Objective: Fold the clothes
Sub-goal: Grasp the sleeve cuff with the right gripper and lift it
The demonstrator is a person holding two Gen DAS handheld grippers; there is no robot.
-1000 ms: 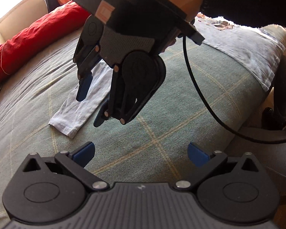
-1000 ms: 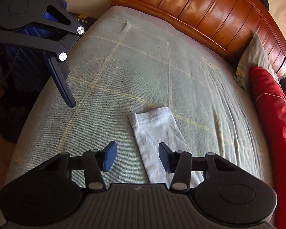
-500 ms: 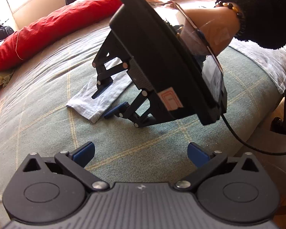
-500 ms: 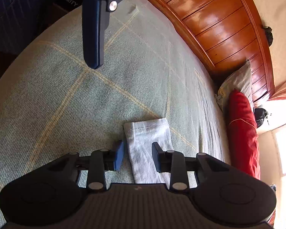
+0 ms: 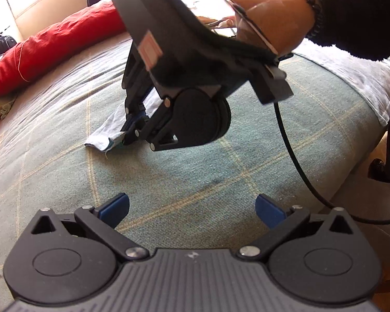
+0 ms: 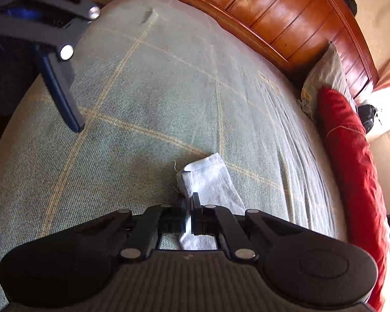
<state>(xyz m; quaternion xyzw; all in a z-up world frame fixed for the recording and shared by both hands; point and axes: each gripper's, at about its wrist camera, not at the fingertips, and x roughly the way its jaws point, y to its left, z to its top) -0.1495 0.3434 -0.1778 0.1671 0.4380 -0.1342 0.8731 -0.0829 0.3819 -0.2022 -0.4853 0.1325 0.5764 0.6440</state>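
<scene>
A: What sits furthest left on the bed?

B: In the left wrist view, a long red pillow (image 5: 46,49) runs along the far left edge of the green checked bedspread (image 5: 195,176). Just right of it lies the pale blue garment (image 5: 104,136), a narrow strip of cloth stretched across the cover with its hemmed end nearest the left tool.

A: And the tool on it?

B: The right gripper (image 5: 128,134) comes down onto the near corner of that hem. Its fingers are pressed together on the cloth, and the corner is bunched up between them. A hand (image 5: 270,31) with a beaded bracelet holds it, and a black cable (image 5: 293,156) trails off to the right.

A: Does its own camera agree?

B: Yes. From the right wrist, the right gripper (image 6: 189,212) has its blue pads closed with the garment (image 6: 210,179) pinched between them, the hem lying just ahead and the rest passing underneath.

A: The other tool?

B: The left gripper (image 5: 192,209) hovers over bare bedspread, its fingers wide apart, holding nothing, well apart from the garment. Further right, a white cloth (image 5: 356,78) drapes over the bed's edge
</scene>
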